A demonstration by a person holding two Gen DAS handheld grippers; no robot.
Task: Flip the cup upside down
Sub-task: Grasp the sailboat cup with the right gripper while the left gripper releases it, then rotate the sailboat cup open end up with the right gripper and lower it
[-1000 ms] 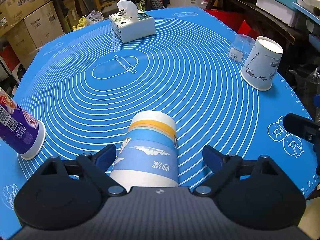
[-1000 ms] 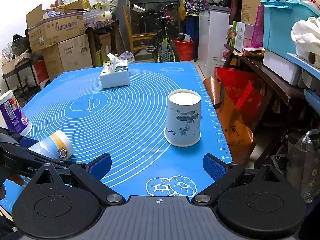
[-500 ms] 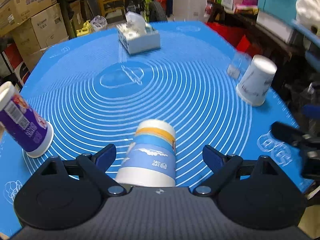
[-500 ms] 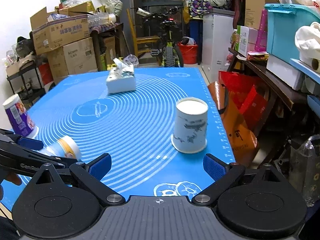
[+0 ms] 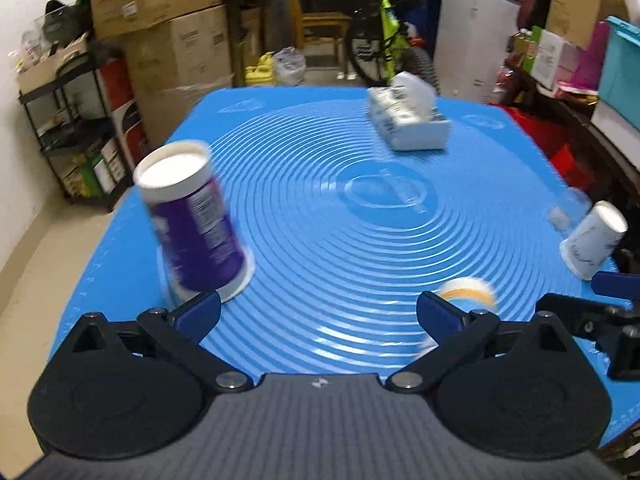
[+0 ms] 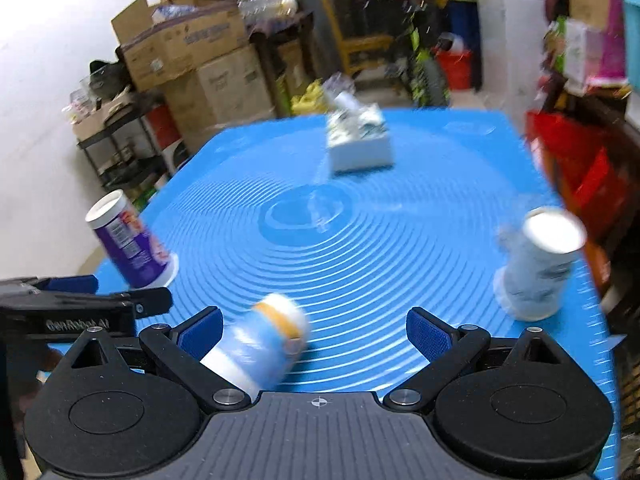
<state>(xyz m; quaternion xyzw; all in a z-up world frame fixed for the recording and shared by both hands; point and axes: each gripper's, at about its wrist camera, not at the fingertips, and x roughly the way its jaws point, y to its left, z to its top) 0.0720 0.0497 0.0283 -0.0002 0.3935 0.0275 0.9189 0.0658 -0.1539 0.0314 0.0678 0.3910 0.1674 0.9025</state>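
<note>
A blue and white paper cup with an orange band (image 6: pixel 262 346) lies on its side on the blue mat (image 6: pixel 360 256), near the front edge. It sits just inside the left finger of my right gripper (image 6: pixel 314 330), which is open and empty. In the left wrist view the same cup (image 5: pixel 470 294) shows behind the right finger of my left gripper (image 5: pixel 318 310), which is open and empty. A purple cup (image 5: pixel 192 220) stands upside down close ahead of the left finger. A white printed cup (image 6: pixel 538 264) stands upside down at the right.
A tissue box (image 5: pixel 406 120) stands at the far side of the mat. Cardboard boxes (image 5: pixel 172 40), a black shelf and a bicycle (image 5: pixel 376 44) crowd the room behind the table. Red bags (image 6: pixel 576 160) hang off the right edge. Both views are motion-blurred.
Both grippers have swung left. The lying cup has left the left gripper's jaws and now sits at its right finger; it has come between the right gripper's fingers.
</note>
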